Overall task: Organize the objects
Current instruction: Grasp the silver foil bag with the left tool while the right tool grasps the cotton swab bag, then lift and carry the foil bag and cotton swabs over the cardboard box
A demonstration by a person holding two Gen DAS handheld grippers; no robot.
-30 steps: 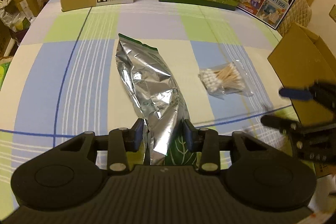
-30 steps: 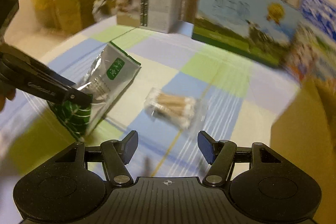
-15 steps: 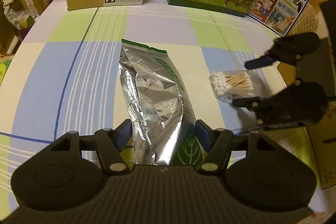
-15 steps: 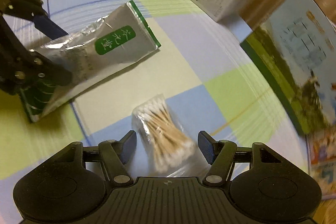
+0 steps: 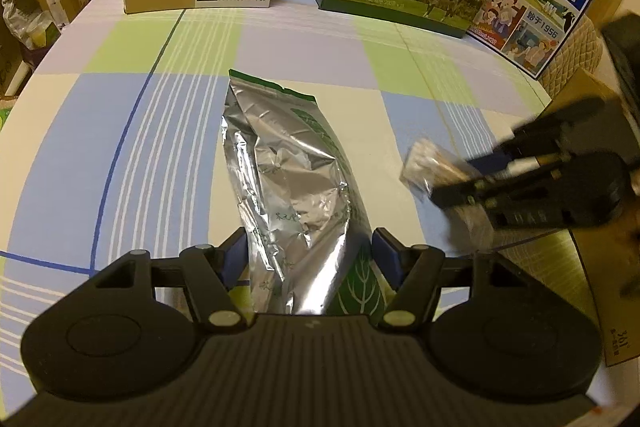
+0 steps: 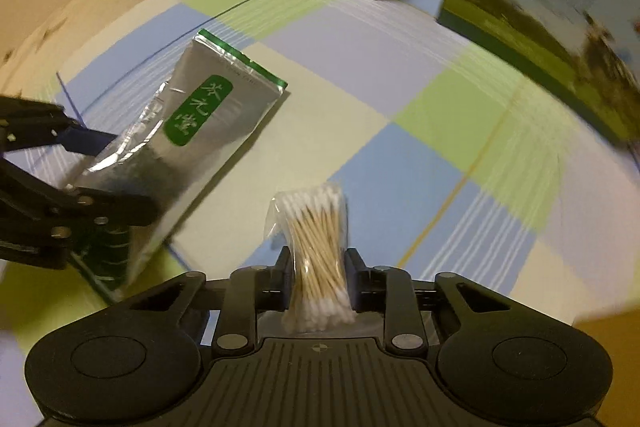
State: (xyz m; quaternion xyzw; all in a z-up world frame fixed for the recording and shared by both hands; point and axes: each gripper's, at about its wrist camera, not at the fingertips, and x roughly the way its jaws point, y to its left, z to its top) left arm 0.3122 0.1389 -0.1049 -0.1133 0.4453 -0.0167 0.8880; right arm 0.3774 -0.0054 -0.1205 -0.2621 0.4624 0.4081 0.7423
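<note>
My left gripper [image 5: 308,259]: jaws apart, straddling the crinkled silver foil pouch with green label [image 5: 294,187] lying on the checked tablecloth [image 5: 120,131]. My right gripper [image 6: 317,277]: jaws clamped on the clear bag of wooden cotton swabs [image 6: 316,239], just right of the pouch.
</note>
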